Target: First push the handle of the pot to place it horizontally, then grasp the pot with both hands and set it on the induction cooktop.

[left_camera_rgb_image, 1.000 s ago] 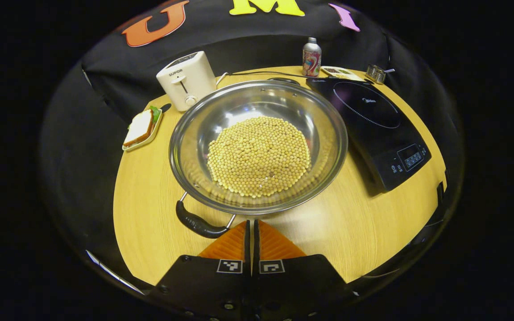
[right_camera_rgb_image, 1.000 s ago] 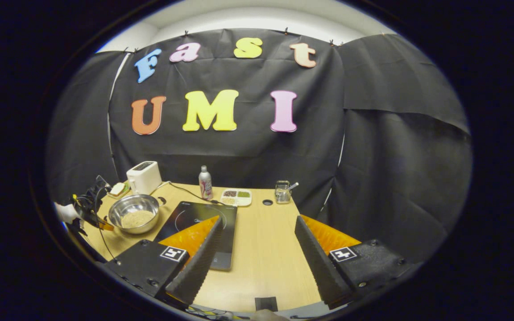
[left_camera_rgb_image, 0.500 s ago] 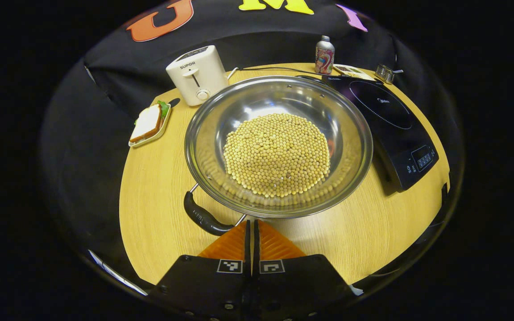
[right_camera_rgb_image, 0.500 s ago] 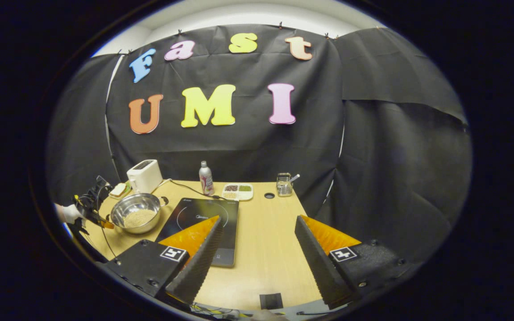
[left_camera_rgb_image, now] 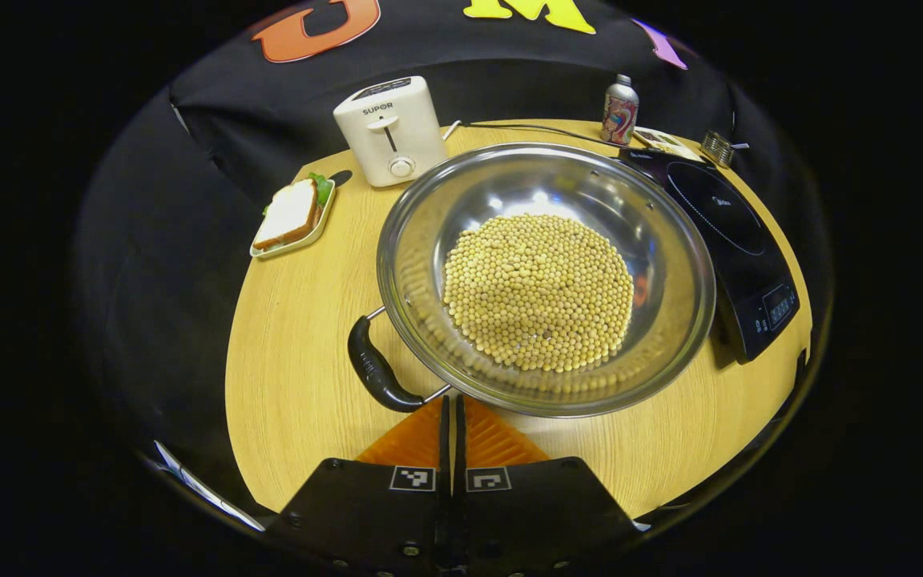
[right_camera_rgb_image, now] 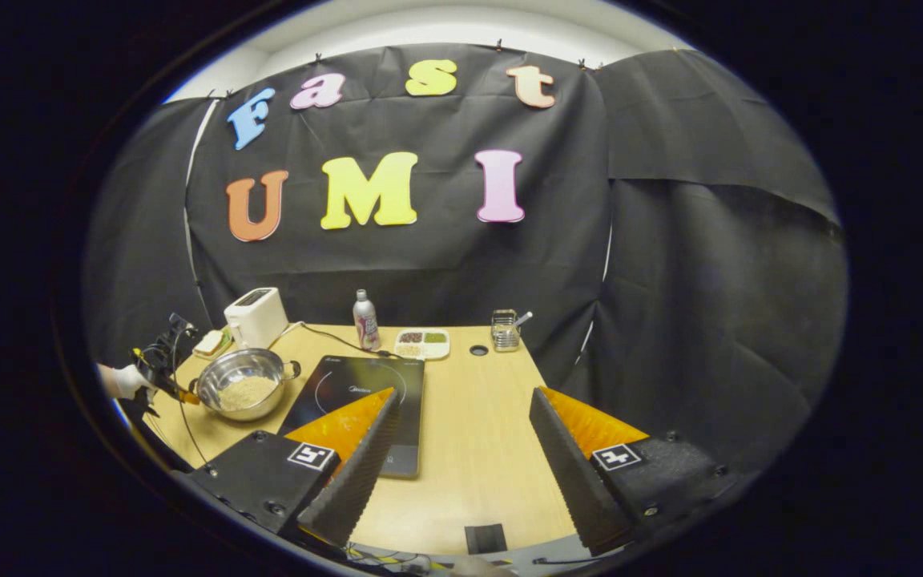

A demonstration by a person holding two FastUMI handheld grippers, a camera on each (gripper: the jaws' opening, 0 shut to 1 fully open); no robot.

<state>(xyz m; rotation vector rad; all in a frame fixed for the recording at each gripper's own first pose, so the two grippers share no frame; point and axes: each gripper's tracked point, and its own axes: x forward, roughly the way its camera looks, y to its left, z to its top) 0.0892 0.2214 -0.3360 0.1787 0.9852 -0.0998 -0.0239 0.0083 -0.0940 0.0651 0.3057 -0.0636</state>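
Observation:
A steel pot [left_camera_rgb_image: 421, 232] holding soybeans [left_camera_rgb_image: 538, 292] stands on the round wooden table, just left of the black induction cooktop [left_camera_rgb_image: 730, 228]. Its black near handle [left_camera_rgb_image: 373, 370] points to the lower left. My left gripper [left_camera_rgb_image: 452, 401] is shut with nothing in it, and its tips sit against the handle's right end under the pot's rim. In the right gripper view the pot [right_camera_rgb_image: 269, 365] is small at the left, with its far handle [right_camera_rgb_image: 293, 370] toward the cooktop [right_camera_rgb_image: 357, 389]. The left gripper [right_camera_rgb_image: 163, 365] and a gloved hand [right_camera_rgb_image: 121, 381] are beside it. My right gripper [right_camera_rgb_image: 463, 394] hangs open above the table.
A white toaster [left_camera_rgb_image: 392, 128] and a sandwich on a small plate [left_camera_rgb_image: 293, 216] stand behind and left of the pot. A bottle [left_camera_rgb_image: 620, 110], a snack tray [left_camera_rgb_image: 662, 138] and a metal basket [left_camera_rgb_image: 719, 146] line the back edge. A cord [left_camera_rgb_image: 534, 128] runs behind the pot.
The left gripper has pushed sideways against the near handle, and the pot has turned. The near handle swung further left, and the far handle came into sight beside the cooktop. The right gripper barely moved.

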